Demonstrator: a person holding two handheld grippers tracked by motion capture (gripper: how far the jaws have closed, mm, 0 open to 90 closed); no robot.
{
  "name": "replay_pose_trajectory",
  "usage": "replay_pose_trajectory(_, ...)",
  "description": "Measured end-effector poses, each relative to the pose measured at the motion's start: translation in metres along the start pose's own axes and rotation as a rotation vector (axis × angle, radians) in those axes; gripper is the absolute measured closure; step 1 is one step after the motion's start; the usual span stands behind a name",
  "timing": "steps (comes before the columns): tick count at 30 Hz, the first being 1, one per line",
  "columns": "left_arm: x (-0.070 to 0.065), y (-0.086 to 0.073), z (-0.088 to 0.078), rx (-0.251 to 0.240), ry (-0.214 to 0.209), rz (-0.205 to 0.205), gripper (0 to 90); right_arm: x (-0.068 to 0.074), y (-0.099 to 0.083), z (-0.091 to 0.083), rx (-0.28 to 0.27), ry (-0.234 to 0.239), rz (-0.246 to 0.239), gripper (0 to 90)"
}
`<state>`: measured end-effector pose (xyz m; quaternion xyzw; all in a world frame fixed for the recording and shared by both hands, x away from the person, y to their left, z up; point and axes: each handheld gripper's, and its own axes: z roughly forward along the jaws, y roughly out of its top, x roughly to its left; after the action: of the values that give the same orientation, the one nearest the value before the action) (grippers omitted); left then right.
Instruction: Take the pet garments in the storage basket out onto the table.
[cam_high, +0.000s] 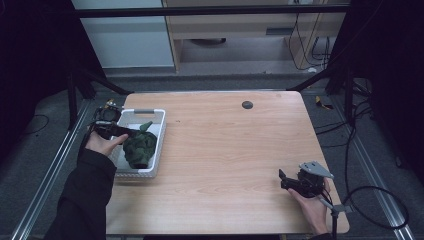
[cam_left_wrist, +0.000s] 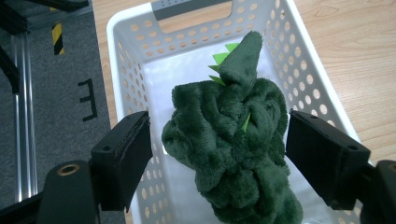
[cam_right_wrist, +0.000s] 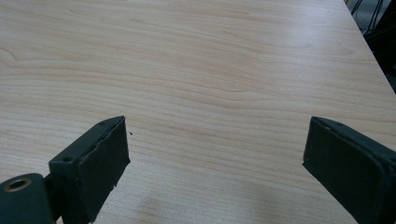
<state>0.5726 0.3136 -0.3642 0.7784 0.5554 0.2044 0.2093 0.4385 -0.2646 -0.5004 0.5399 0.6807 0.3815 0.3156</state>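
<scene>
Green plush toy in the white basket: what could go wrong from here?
The left gripper stands open around the green plush toy, its jaws apart from the fur; closing on loose fur may let it slip. The toy could also snag the white basket and drag it. The right gripper is far off.

Left arm in a black sleeve (cam_high: 82, 200). Both grippers black, brass-ringed holes; right gripper (cam_high: 283, 178) bears grey three-cornered plate (cam_high: 316, 169), trailing black cable (cam_high: 372, 210).

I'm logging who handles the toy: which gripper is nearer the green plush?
Left. The left gripper straddles the green plush over the white basket; the right gripper is across the table.
</scene>
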Motion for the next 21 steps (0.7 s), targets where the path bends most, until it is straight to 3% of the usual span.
replay_pose_trajectory(11,0.004,-0.002,0.009,0.027,-0.006,-0.015,21.5,0.001,0.000,0.001,0.008,0.005,-0.001,6.6)
replay_pose_trajectory(21,-0.002,-0.003,0.016,0.035,-0.013,-0.009,21.7,0.001,-0.001,0.001,0.012,0.007,-0.004,6.5)
